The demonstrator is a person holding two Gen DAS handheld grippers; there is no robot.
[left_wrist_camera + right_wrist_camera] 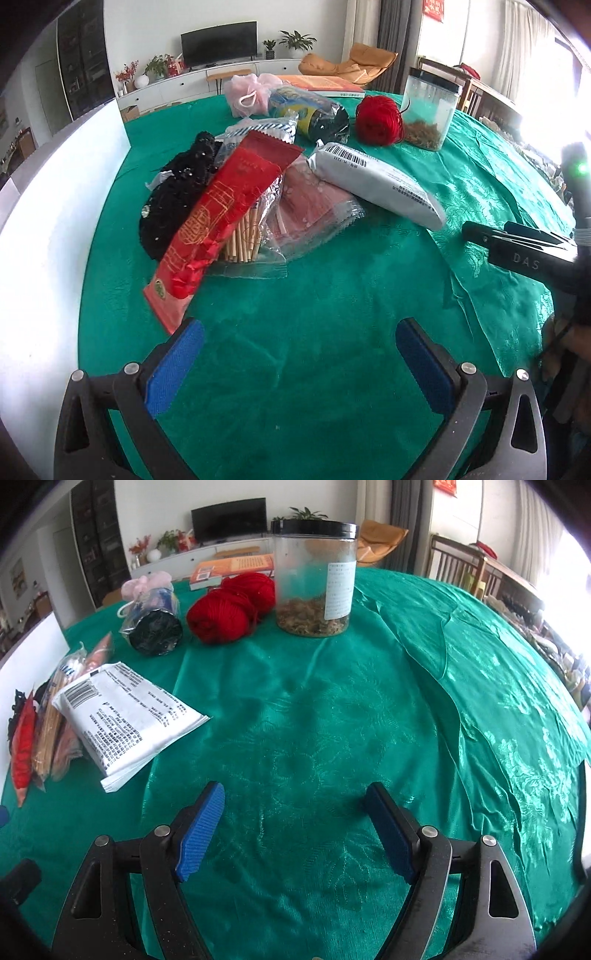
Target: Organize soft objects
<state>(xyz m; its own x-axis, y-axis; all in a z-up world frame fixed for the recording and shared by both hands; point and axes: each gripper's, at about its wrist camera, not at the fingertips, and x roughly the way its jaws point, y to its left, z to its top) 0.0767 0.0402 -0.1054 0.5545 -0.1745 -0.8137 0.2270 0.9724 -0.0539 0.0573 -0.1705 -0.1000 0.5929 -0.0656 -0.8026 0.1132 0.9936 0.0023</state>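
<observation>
On the green tablecloth (332, 716): a heap of soft goods and packets, both grippers over bare cloth
Left gripper (299, 354): jaws wide apart, nothing between the blue pads (173, 369); the heap lies at its 11 o'clock
Right gripper (295, 827): jaws wide apart, empty; only cloth between the fingers
Red packet (218, 218): on top of the heap, lying across a clear bag of sticks (245, 236)
Black knit piece (177, 192): at 9 o'clock of the red packet, touching it
White pouch (125, 716): at 10 o'clock of the right gripper, leaning on the heap
Red yarn (225, 609): two balls touching, at 9 o'clock of the jar (314, 579)
Pink puff (247, 94): at the far edge, 12 o'clock of the heap
Dark roll in film (155, 627): just beside the yarn, at its 9 o'clock
</observation>
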